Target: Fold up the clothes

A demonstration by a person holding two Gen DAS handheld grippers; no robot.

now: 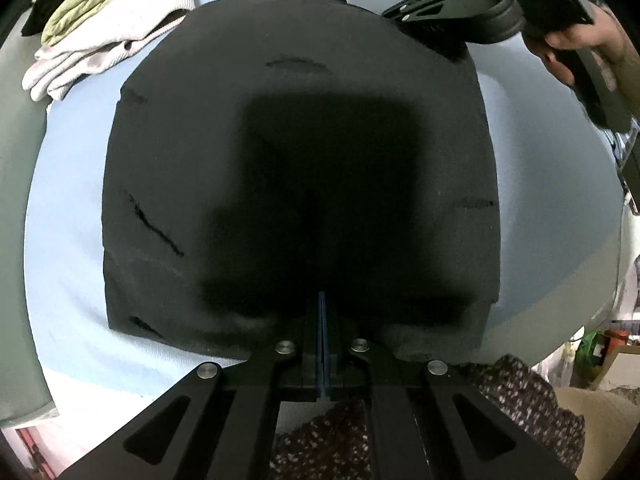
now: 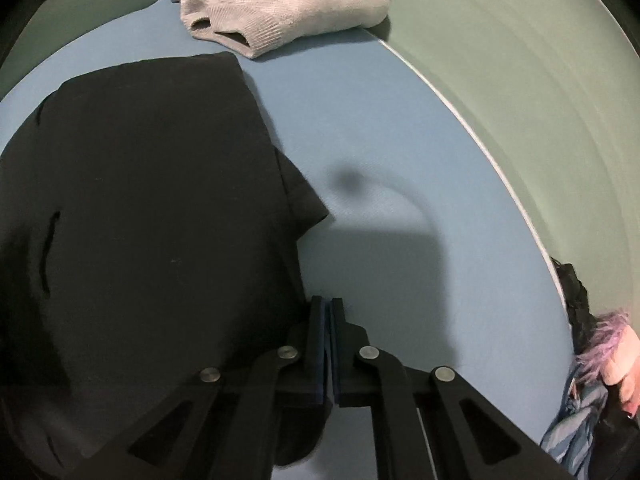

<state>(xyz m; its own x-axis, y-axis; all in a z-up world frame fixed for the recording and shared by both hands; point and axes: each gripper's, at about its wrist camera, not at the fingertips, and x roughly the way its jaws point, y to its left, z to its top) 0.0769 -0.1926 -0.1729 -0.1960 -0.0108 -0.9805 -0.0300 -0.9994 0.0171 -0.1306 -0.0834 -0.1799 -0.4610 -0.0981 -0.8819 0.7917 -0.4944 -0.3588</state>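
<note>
A black garment (image 1: 280,168) lies folded flat on the light blue surface (image 1: 64,216). In the left wrist view my left gripper (image 1: 322,298) hangs over the garment's near edge. It points steeply down, its blue pads are pressed together, and no cloth shows between them. My right gripper (image 1: 440,40), held by a hand (image 1: 568,44), is at the garment's far right corner. In the right wrist view the right gripper (image 2: 328,303) is shut beside the edge of the black garment (image 2: 152,208). Its left finger (image 2: 316,320) touches that edge and nothing is visibly pinched.
A pile of folded clothes, a pale knit sweater (image 1: 120,32) (image 2: 280,8) with an olive garment on top, sits at the far corner of the surface. A grey-green wall (image 2: 520,100) borders the blue surface. Speckled dark fabric (image 1: 520,400) lies at the near edge.
</note>
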